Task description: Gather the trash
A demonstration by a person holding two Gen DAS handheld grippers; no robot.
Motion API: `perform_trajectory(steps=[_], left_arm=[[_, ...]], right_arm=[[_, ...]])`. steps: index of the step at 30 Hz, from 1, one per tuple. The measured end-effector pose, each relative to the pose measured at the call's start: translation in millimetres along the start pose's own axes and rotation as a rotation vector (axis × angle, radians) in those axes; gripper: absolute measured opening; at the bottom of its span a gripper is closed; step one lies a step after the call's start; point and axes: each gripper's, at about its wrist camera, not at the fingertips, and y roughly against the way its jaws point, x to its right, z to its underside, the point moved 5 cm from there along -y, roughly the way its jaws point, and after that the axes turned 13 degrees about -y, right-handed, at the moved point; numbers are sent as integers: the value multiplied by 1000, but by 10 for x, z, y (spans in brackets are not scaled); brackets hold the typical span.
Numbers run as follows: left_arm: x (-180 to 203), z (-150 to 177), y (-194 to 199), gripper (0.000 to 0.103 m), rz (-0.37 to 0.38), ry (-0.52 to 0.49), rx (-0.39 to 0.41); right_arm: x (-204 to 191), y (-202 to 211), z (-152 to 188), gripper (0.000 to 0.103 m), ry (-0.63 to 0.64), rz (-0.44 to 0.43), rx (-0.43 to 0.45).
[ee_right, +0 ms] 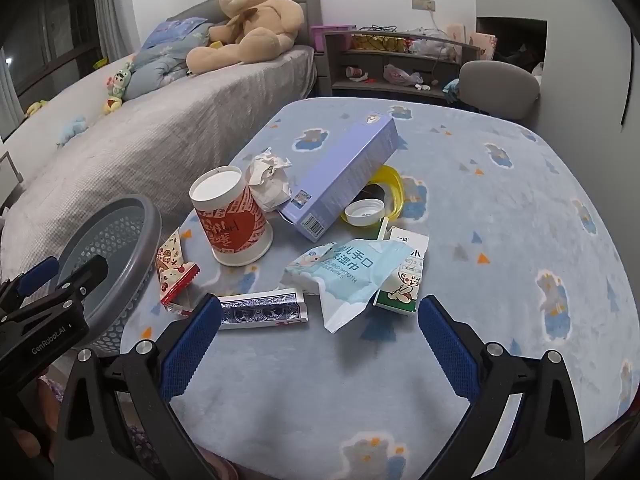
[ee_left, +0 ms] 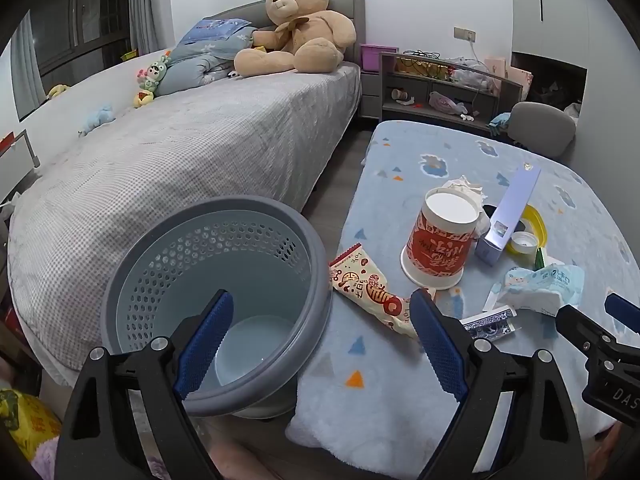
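Observation:
A grey perforated trash basket [ee_left: 176, 280] stands on the floor left of the table; it also shows in the right wrist view [ee_right: 120, 232]. Trash lies on the blue blanket-covered table [ee_right: 500, 208]: an upturned red-and-white paper cup [ee_right: 232, 220], crumpled tissue [ee_right: 270, 178], a purple box [ee_right: 344, 176], a white cap [ee_right: 362, 213] on a yellow ring, a wet-wipes packet [ee_right: 352, 276], a green-and-white carton [ee_right: 404, 280], a blue card box [ee_right: 262, 309] and a snack wrapper [ee_right: 174, 270]. My left gripper [ee_left: 322, 340] is open over the basket's rim. My right gripper [ee_right: 320, 340] is open, empty, just short of the card box.
A bed [ee_left: 180, 168] with a large teddy bear [ee_left: 300, 28] and small toys runs behind the basket. A grey shelf unit [ee_left: 444, 88] and a grey chair [ee_left: 540, 124] stand behind the table. A yellow bag [ee_left: 28, 428] lies on the floor at the lower left.

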Motion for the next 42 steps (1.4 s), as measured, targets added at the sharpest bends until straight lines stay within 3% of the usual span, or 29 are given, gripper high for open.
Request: perform_trajectory(steps=[42], left_arm=[[-2,-2,3,86,-3,-1,6]], right_arm=[[-35,44,-8,97,6,-5,11]])
